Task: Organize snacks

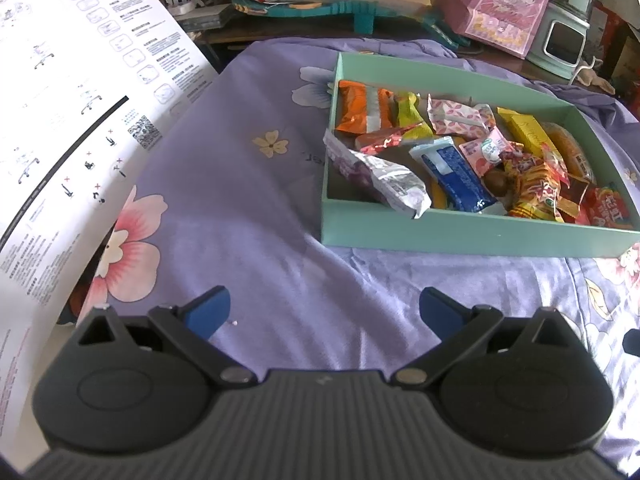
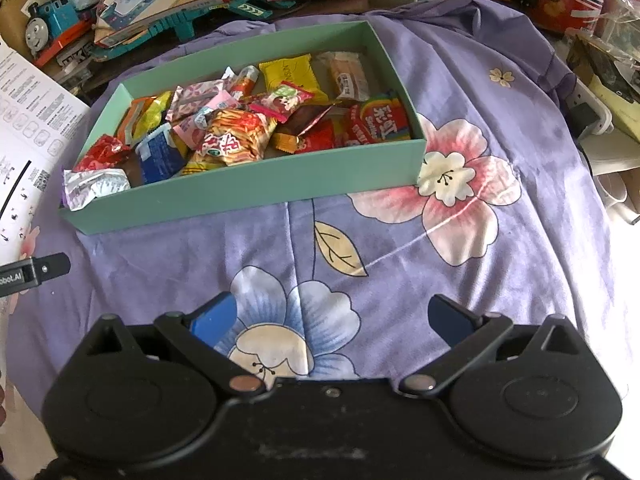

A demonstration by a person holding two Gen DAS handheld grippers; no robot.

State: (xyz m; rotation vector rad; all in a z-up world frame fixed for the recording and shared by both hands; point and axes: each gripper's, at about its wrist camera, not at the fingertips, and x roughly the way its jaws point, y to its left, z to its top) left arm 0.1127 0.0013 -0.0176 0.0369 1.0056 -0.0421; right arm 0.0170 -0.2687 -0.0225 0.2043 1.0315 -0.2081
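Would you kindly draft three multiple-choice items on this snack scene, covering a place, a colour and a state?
1. Where are the snacks?
A. In the box
B. Scattered on the cloth
C. On the leaflet

2. What colour is the box?
A. Red
B. Mint green
C. Black

3. How do both grippers stand?
A. Shut on snacks
B. Open and empty
C. Shut and empty

Answers:
1 A, wrappers fill the box on the floral cloth.
2 B, its walls are mint green.
3 B, the left gripper and right gripper hold their jaws apart over bare cloth.
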